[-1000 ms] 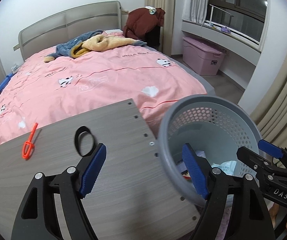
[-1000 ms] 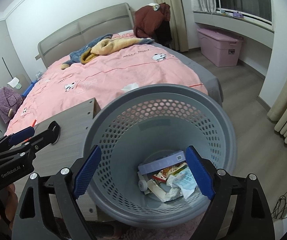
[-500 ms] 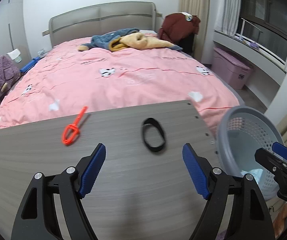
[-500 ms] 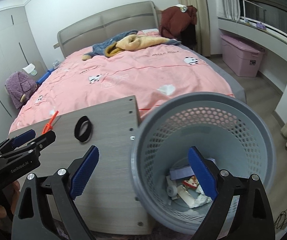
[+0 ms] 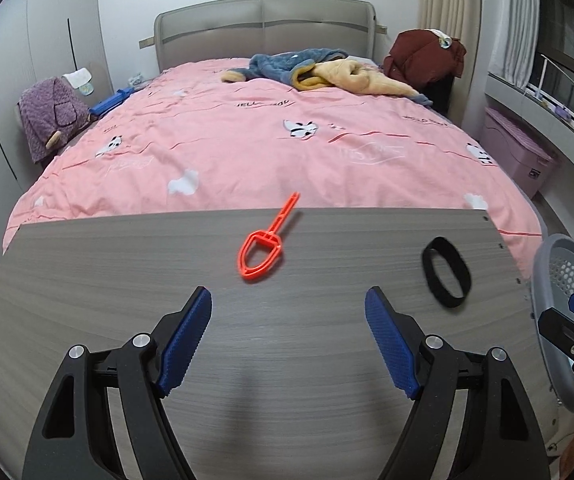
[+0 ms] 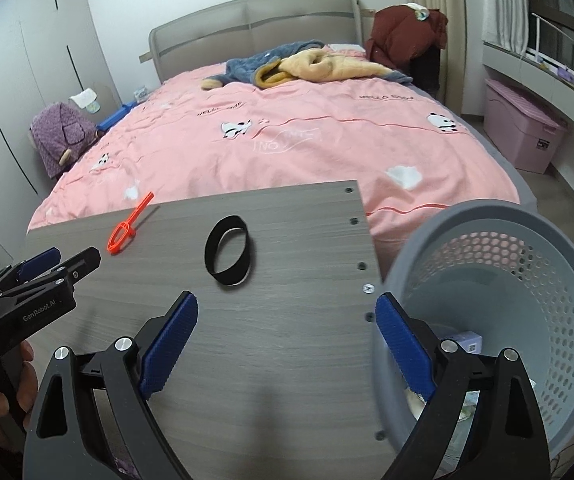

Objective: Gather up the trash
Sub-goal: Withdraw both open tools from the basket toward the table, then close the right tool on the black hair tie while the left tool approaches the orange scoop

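Observation:
An orange plastic scoop-shaped piece [image 5: 262, 249] lies near the far edge of the grey wooden table [image 5: 127, 280], straight ahead of my open, empty left gripper [image 5: 288, 338]. A black elastic band [image 5: 446, 271] lies to its right. In the right wrist view the band [image 6: 227, 250] lies ahead of my open, empty right gripper [image 6: 285, 346], with the orange piece [image 6: 128, 226] farther left. The grey perforated trash basket [image 6: 527, 248] stands off the table's right edge with trash at its bottom; it also shows in the left wrist view [image 5: 555, 264]. My left gripper [image 6: 37, 270] shows at the left.
A bed with a pink duvet [image 5: 267, 140] lies beyond the table, with clothes piled near the headboard. A pink storage box [image 6: 523, 128] stands by the window at the right. A purple garment [image 5: 51, 116] hangs at the bed's left.
Both grippers have swung left, away from the basket and over the table. The orange piece now lies centred ahead of the left gripper, and the band ahead of the right one.

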Tool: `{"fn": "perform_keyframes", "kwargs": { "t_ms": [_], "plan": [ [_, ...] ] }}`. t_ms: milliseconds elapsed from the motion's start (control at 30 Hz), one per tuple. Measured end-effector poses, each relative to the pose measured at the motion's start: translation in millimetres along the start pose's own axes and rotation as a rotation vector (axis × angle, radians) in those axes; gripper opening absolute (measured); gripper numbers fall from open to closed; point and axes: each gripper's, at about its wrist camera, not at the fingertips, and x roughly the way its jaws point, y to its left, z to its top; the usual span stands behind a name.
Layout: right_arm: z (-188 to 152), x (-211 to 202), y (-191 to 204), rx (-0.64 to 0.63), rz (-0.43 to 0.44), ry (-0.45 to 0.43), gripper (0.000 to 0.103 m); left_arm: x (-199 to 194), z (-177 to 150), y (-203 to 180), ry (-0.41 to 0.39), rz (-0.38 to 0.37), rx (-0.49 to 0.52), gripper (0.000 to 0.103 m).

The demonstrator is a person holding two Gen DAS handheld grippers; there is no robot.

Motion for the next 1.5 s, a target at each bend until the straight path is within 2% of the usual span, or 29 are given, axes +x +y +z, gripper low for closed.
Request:
{"fn": "perform_keyframes", "kwargs": {
  "t_ms": [400,767,1200,1500],
  "plan": [
    [11,48,31,-0.031,0.011,0.053,0.089,30,8,31,0.046,0.028,-0.015,0.076],
    [20,78,42,-0.041,-0.005,0.092,0.089,60,21,38,0.091,0.025,0.004,0.076],
    [25,90,45,-0.047,-0.008,0.094,0.088,86,34,38,0.125,0.024,0.011,0.076],
    [28,95,49,-0.058,-0.019,0.102,0.082,95,38,40,0.129,0.026,0.012,0.076]
  ]
}}
